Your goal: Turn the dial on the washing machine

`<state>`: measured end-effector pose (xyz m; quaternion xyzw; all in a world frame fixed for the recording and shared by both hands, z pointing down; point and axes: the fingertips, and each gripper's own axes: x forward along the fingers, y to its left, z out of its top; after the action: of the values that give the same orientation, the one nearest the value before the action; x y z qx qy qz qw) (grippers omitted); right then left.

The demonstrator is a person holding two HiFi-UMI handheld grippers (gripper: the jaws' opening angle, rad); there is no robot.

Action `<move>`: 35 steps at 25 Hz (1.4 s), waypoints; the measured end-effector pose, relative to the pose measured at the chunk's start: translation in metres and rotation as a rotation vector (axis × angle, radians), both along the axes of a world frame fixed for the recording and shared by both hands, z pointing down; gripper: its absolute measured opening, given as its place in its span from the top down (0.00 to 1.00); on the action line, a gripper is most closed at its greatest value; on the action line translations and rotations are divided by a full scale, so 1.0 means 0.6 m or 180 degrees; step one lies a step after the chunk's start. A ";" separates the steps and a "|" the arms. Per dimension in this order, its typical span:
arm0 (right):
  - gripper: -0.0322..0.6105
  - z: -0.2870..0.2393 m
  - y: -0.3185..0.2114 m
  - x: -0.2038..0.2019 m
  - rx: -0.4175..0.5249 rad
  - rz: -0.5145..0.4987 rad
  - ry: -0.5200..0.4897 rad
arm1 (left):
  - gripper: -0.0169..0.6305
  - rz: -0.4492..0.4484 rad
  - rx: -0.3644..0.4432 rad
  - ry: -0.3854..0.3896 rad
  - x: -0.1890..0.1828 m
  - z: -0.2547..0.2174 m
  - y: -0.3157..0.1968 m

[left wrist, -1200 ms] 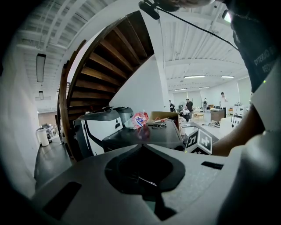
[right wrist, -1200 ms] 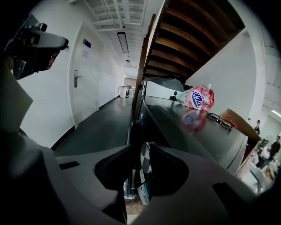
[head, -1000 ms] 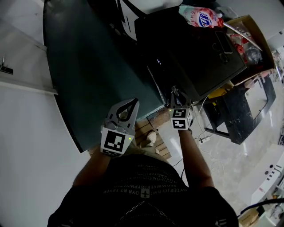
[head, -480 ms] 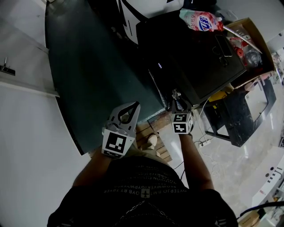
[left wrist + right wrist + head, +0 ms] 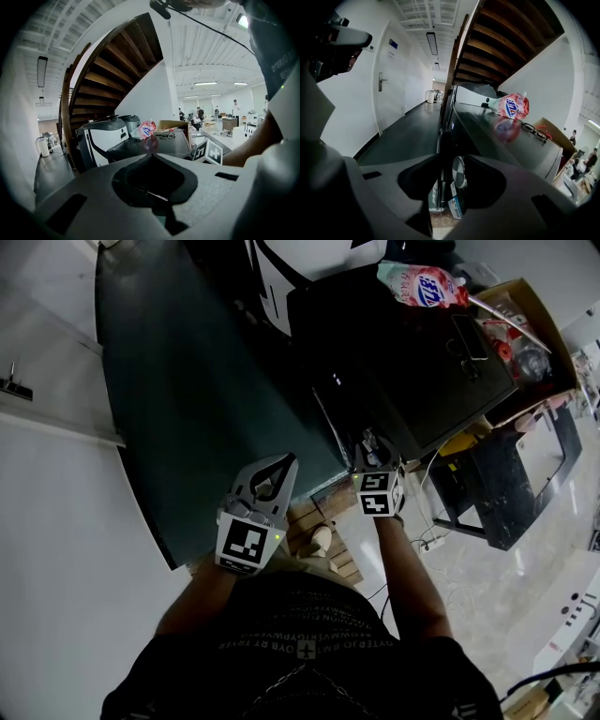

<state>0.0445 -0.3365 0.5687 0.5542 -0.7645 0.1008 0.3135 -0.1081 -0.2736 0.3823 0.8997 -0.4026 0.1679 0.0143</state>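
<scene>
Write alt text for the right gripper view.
The right gripper has its jaws apart, just opened, with a round silver dial between them on the front of a dark washing machine. A pink detergent pouch and glasses lie on its top.

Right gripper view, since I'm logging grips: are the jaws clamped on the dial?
No, on the right gripper the jaws have just been opening and stand apart, the silver dial showing in the gap between them.
</scene>
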 end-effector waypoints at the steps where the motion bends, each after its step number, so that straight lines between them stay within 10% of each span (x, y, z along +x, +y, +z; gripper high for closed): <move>1: 0.74 0.004 -0.002 0.002 -0.0023 0.0015 0.0017 | 0.97 0.0018 0.0019 -0.0018 0.000 -0.001 0.002; 35: 0.74 0.043 0.029 0.027 -0.0180 0.0091 0.0060 | 0.97 -0.0044 0.0030 -0.0024 0.001 -0.009 0.027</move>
<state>0.0608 -0.3193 0.5943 0.5569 -0.7504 0.1217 0.3347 -0.1076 -0.2576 0.3771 0.8964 -0.4096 0.1692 0.0098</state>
